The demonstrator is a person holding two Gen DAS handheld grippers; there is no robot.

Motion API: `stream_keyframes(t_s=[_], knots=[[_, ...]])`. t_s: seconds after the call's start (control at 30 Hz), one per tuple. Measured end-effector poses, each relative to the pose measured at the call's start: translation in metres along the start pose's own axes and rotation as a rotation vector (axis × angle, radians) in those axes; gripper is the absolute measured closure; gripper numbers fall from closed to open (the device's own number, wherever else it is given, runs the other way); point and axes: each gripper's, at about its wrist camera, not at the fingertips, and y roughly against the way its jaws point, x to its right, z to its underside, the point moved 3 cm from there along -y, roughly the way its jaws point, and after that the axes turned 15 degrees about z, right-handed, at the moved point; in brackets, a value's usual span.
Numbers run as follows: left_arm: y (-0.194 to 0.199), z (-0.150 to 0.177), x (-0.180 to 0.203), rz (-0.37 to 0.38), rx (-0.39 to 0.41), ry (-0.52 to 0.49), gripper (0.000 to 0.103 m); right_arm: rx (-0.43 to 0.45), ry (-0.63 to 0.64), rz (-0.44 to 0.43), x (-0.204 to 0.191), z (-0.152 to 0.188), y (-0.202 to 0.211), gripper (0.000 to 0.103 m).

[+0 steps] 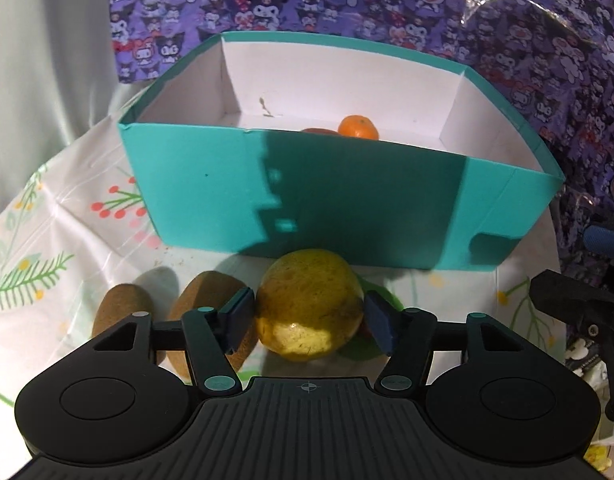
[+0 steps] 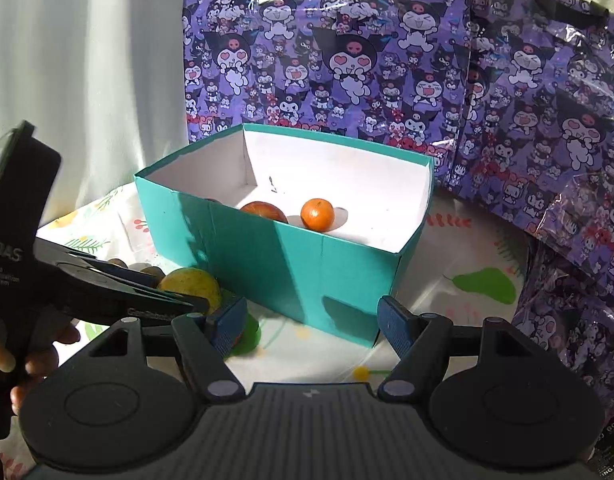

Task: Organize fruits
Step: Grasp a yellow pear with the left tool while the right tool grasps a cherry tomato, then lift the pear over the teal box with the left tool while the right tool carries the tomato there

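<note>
Left claw point(image 1: 310, 314) pinching yellow fruit point(image 1: 309, 304), low centre, just before teal box point(image 1: 211, 184). Right claw point(image 2: 313, 330) spread, holding nothing. Mid-pickup, by the look; next: lift over near wall, set beside orange point(image 1: 358, 127). Kiwis point(image 1: 123, 312) waiting, lower left. "DAS" readable, left edge.

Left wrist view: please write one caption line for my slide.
Left gripper closes on a yellow fruit before the teal box, two kiwis beside it.
</note>
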Motion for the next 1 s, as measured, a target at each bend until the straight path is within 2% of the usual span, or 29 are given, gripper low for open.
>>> stream_keyframes(t_s=[0.1, 0.23, 0.37, 0.53, 0.67, 0.8, 1.0], knots=[[-0.014, -0.001, -0.009, 0.036, -0.043, 0.050, 0.034, -0.007, 0.009, -0.007, -0.002, 0.000, -0.004, 0.030], [-0.018, -0.001, -0.013, 0.072, -0.027, 0.074, 0.035, -0.009, 0.022, -0.014, -0.005, 0.001, -0.008, 0.028], [-0.009, 0.001, -0.013, 0.038, -0.016, 0.089, 0.035, -0.024, 0.033, -0.023, -0.010, 0.004, -0.014, 0.027], [0.032, -0.005, -0.007, -0.027, 0.079, 0.096, 0.035, -0.038, 0.073, -0.033, -0.023, 0.009, -0.023, 0.027], [0.058, -0.006, -0.008, -0.020, 0.151, 0.149, 0.035, -0.042, 0.114, -0.065, -0.040, 0.013, -0.031, 0.028], [0.069, -0.005, -0.010, -0.033, 0.176, 0.166, 0.035, -0.033, 0.165, -0.101, -0.058, 0.020, -0.041, 0.040], [0.072, -0.003, -0.014, -0.055, 0.174, 0.188, 0.035, -0.046, 0.194, -0.131, -0.076, 0.023, -0.059, 0.056]])
